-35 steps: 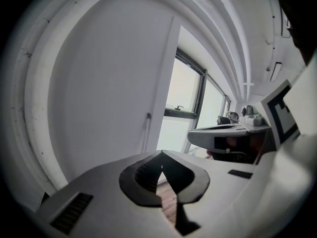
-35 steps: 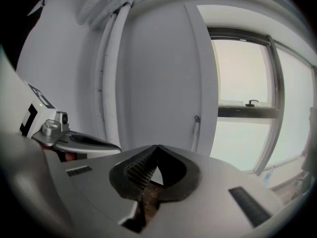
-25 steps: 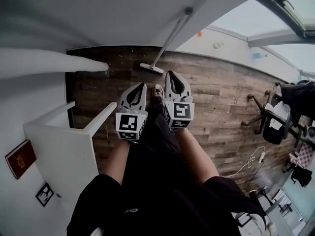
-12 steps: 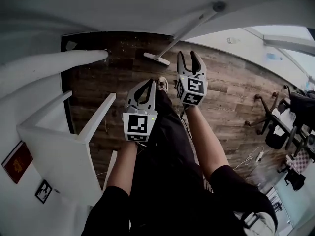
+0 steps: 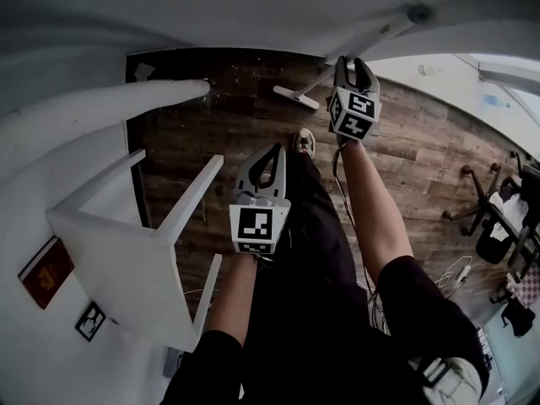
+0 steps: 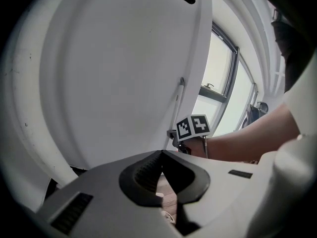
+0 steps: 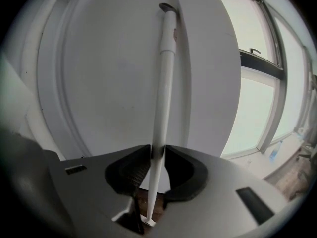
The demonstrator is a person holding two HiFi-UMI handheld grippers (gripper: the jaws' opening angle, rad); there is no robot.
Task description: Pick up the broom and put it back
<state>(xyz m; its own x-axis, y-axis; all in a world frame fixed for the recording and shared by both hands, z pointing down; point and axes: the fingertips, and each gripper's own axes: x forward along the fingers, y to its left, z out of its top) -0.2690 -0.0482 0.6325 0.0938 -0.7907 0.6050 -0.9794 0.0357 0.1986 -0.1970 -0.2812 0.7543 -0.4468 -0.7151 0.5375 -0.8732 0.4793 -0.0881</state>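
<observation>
A white broom [image 5: 384,30] leans against the white wall, its flat head [image 5: 295,98] resting on the wood floor. My right gripper [image 5: 354,64] is at the handle, low down near the head. In the right gripper view the handle [image 7: 163,83] runs up between the jaws of the right gripper [image 7: 158,152]; they have just been closing and both tips touch it. My left gripper [image 5: 272,154] hangs lower over the person's leg, with nothing in its shut jaws [image 6: 161,155]. It is well apart from the broom, and its view shows the right gripper's marker cube [image 6: 193,127].
A white shelf unit [image 5: 126,226] stands at the left, close to the left arm. The person's shoe [image 5: 304,140] is on the wood floor [image 5: 236,116] below the broom head. An office chair [image 5: 498,218] and cables [image 5: 456,272] are at the far right. A window [image 7: 257,83] is right of the broom.
The right gripper reached forward to the broom handle, opened, and closed around it. The left gripper dropped lower in the view and stayed shut.
</observation>
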